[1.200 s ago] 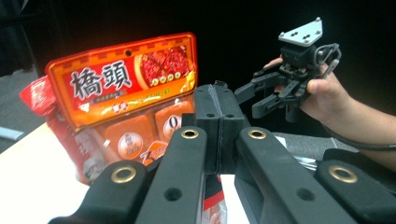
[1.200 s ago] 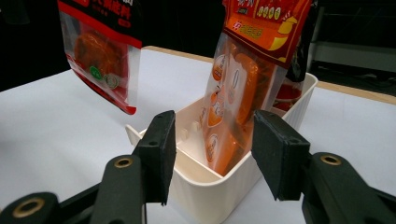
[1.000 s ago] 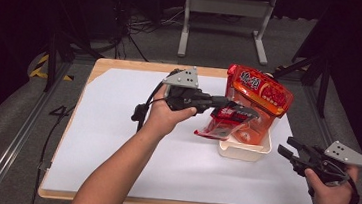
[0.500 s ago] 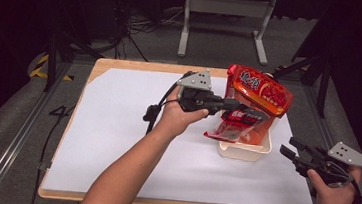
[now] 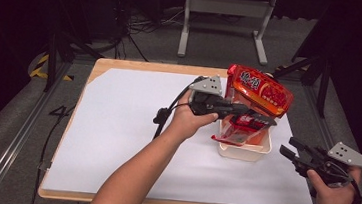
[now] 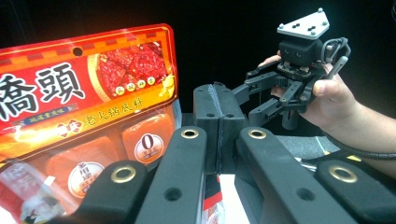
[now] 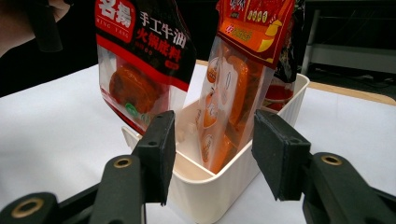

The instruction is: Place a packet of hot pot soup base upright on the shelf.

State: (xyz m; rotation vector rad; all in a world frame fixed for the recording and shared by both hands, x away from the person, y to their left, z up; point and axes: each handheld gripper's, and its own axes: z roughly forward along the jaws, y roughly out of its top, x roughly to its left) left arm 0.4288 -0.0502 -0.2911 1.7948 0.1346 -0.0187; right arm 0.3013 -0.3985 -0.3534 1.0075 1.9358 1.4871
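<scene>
- Left gripper (image 5: 262, 121): jaws fully closed, pinching the top edge of a red-and-black sauce packet (image 5: 239, 130) that hangs over the cream bin (image 5: 244, 151); lower end looks just inside the rim
- Right gripper (image 5: 295, 148): jaws about half open, holding nothing, parked off the bin's right side, well apart from it
- Second, orange packet (image 5: 258, 89) stands upright in the bin, leaning toward its far wall
- Bin sits toward the right of the white table sheet (image 5: 126, 127)
- Step in hand, as judged: lower the pinched packet into the free space beside the orange one. Keep it vertical, clear the near rim, release only once its bottom rests inside
- Right gripper view: black packet (image 7: 144, 60) hanging clear of the orange one (image 7: 233, 93), gap visible; high view merges them
- Left gripper view: pads (image 6: 219, 126) pressed together; packet edge hidden below them
</scene>
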